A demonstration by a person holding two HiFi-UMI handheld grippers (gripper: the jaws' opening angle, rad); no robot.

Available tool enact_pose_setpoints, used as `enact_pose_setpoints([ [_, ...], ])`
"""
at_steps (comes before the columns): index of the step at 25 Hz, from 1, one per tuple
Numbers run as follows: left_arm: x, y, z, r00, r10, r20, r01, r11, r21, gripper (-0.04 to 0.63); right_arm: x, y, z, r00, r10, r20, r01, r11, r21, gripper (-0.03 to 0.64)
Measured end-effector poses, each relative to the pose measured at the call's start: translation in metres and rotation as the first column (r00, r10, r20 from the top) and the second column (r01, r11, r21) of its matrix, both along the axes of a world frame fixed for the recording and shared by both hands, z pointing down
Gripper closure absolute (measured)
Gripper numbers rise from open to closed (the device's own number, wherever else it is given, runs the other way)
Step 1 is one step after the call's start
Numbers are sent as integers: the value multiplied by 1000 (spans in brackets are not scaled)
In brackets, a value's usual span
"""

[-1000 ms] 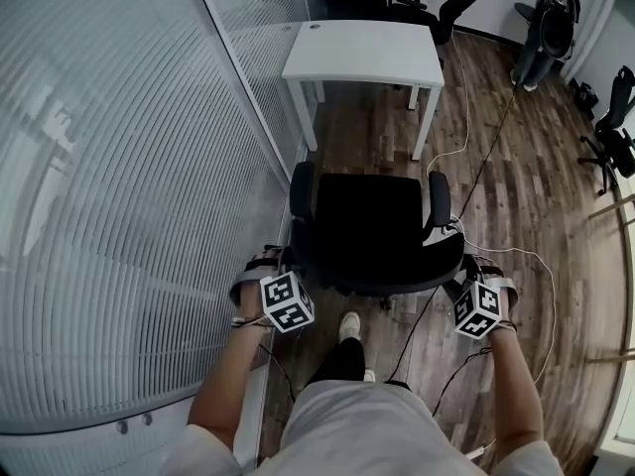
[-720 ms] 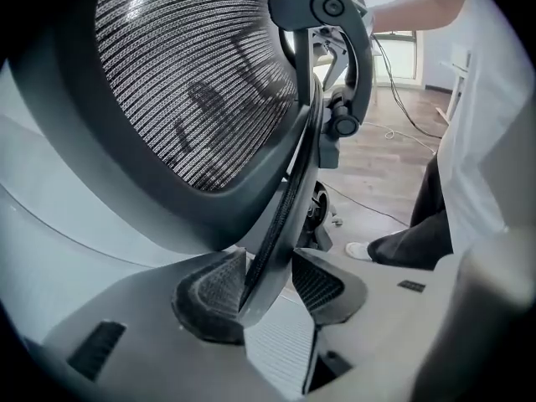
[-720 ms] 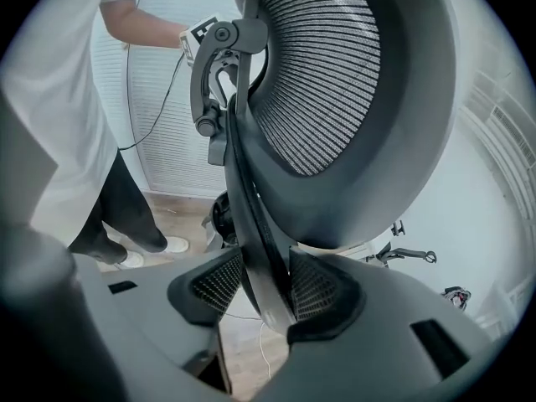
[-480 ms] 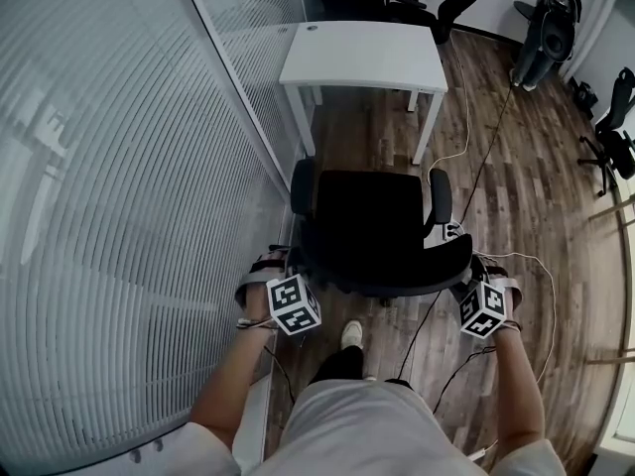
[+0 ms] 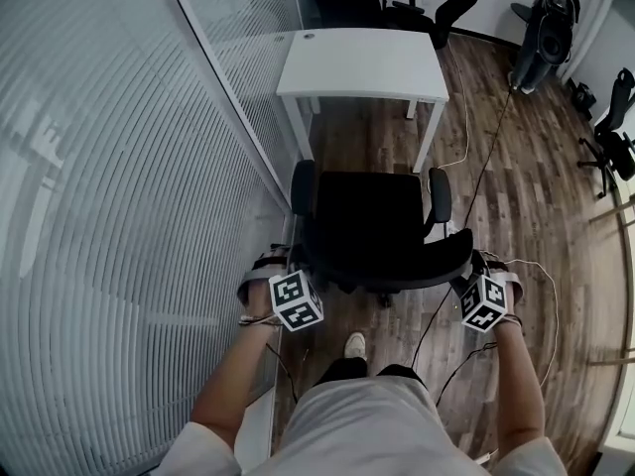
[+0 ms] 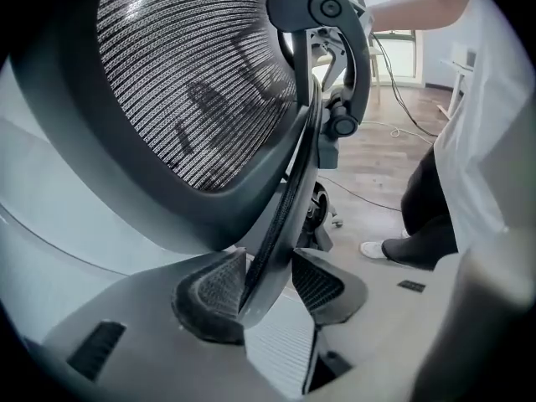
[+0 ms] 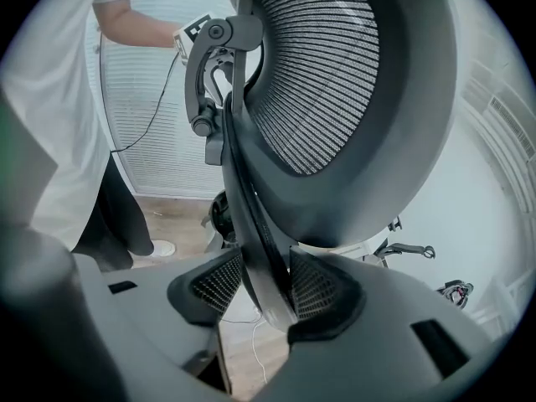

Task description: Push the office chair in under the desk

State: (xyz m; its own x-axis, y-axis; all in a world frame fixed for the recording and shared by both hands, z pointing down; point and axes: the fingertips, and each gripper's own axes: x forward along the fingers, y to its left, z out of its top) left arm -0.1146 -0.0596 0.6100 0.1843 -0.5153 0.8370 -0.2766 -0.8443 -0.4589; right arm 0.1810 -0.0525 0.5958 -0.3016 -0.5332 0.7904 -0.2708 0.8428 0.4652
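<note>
The black office chair (image 5: 367, 221) stands on the wood floor, its seat facing the white desk (image 5: 362, 62) and a short way back from it. Its mesh backrest (image 5: 387, 274) is nearest me. My left gripper (image 5: 290, 266) holds the backrest's left edge, my right gripper (image 5: 468, 268) the right edge. In the left gripper view the backrest rim (image 6: 280, 199) runs between both pads of the left gripper (image 6: 268, 279). In the right gripper view the rim (image 7: 251, 224) is pinched the same way by the right gripper (image 7: 266, 285).
A glass wall with blinds (image 5: 119, 196) runs close along the chair's left side. Cables (image 5: 466, 137) trail over the floor to the right of the desk. More office chairs (image 5: 437, 3) stand behind the desk and at the far right (image 5: 610, 127). My shoe (image 5: 352, 345) is behind the chair.
The chair has rolled forward with both grippers on its backrest, and the gap to the desk has shrunk. I have stepped forward behind it.
</note>
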Motion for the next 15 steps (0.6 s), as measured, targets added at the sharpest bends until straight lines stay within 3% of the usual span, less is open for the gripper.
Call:
enact_pose_setpoints([
  [15, -5, -59, 4, 1000, -6, 0, 6, 1000, 15, 413, -5, -57, 3, 1000, 5, 4, -5, 1000, 17, 425],
])
